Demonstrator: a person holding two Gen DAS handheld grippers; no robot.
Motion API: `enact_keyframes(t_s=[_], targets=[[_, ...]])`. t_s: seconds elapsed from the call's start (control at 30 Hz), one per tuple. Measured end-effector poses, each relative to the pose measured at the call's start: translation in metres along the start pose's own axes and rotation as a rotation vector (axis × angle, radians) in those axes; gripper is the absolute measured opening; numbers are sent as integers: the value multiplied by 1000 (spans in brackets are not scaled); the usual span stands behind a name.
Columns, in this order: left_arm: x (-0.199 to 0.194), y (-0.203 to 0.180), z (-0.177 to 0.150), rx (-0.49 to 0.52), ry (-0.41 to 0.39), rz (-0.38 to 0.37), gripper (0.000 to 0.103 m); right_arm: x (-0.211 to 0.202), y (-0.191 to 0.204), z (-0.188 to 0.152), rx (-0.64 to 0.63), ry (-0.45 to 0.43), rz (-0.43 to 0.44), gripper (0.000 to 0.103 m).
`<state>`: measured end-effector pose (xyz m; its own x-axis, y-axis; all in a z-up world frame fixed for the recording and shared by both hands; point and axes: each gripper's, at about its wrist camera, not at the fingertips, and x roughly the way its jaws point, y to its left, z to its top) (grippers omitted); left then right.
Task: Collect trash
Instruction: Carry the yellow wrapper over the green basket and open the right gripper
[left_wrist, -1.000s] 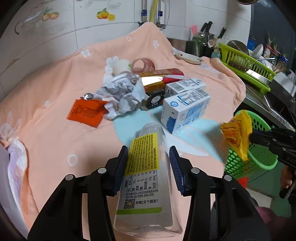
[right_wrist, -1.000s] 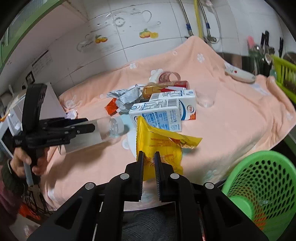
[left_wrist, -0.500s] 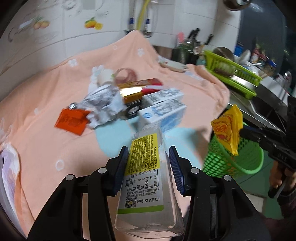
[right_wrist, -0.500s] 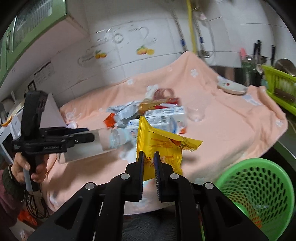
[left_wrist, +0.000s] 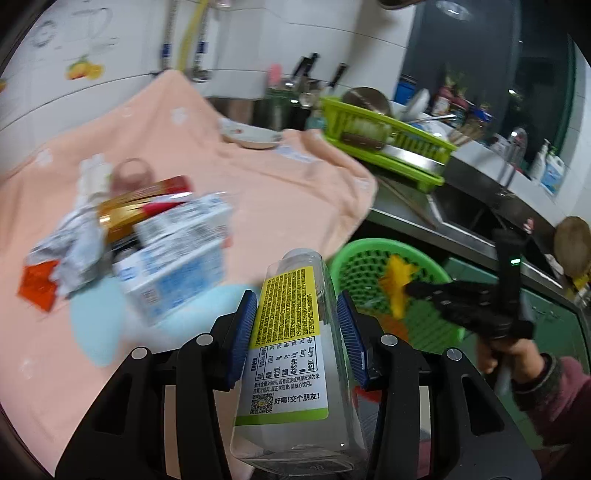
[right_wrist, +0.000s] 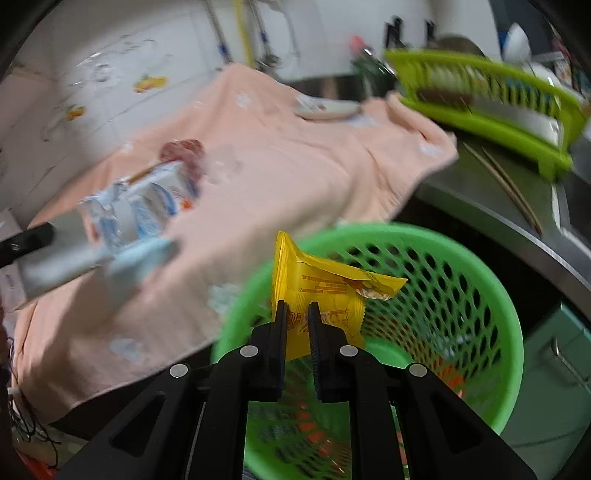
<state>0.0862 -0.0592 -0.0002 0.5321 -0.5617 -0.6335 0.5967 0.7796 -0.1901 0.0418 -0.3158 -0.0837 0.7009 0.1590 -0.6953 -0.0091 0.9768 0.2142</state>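
Two pieces of trash are in my grip: my left tongs (left_wrist: 297, 321) pinch a clear plastic bottle (left_wrist: 295, 354) above the desk (left_wrist: 258, 206) edge, and my right tongs (right_wrist: 296, 321) clamp a yellow wrapper (right_wrist: 325, 291) over the green basket (right_wrist: 480, 295).

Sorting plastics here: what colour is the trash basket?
Bright green, with a perforated mesh wall; the right wrist view shows it best.

Left gripper (left_wrist: 297, 325) angled downward, blue pads clamped tight. Right gripper (right_wrist: 297, 325) also pitched down, jaws nearly together, clamped; its hand (left_wrist: 511, 356) grips the handle, dark red sleeve (left_wrist: 557, 398).
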Motion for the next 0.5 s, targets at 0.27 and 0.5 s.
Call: enact_keyframes(t_s=[0.27,0.5], targets=[[50,-47,18,32,39,-105,45,14,-32,-6,81,17,27,28],[111,-85,23,83,136,-155,45,-18,-52,-8,62,-51,-30,40]])
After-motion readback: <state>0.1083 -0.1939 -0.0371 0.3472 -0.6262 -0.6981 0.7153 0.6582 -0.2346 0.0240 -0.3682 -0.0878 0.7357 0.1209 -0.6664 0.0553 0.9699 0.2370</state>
